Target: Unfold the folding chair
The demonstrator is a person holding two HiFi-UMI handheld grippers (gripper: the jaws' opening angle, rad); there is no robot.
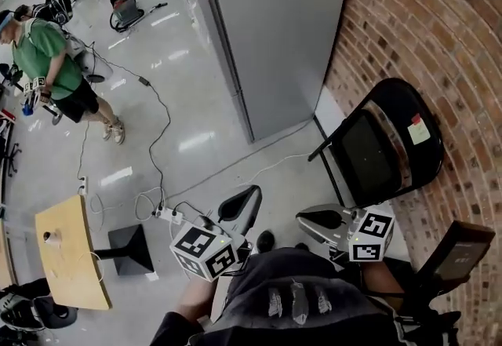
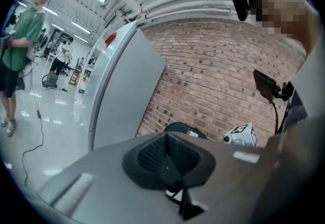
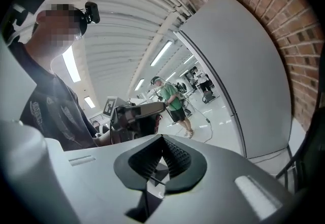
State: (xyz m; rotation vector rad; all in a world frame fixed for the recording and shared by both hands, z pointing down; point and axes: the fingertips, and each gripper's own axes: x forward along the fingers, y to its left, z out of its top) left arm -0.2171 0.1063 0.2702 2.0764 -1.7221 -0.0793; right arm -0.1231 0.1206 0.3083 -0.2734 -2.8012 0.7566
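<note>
My left tongs (image 1: 238, 209) and right tongs (image 1: 320, 219) are pinched shut, empty. The black metal folding chair (image 1: 382, 144) leans, seemingly folded, against the red brick wall (image 1: 439, 30). I judge this is the approach, and next I must open up and grip its frame.

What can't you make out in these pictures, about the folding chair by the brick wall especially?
- Folding chair, head view: its lower end is hidden behind the right gripper.
- Left gripper view: only the chair's top shows above the left gripper.
- Sticker on the chair back, head view: print too small to read.
</note>
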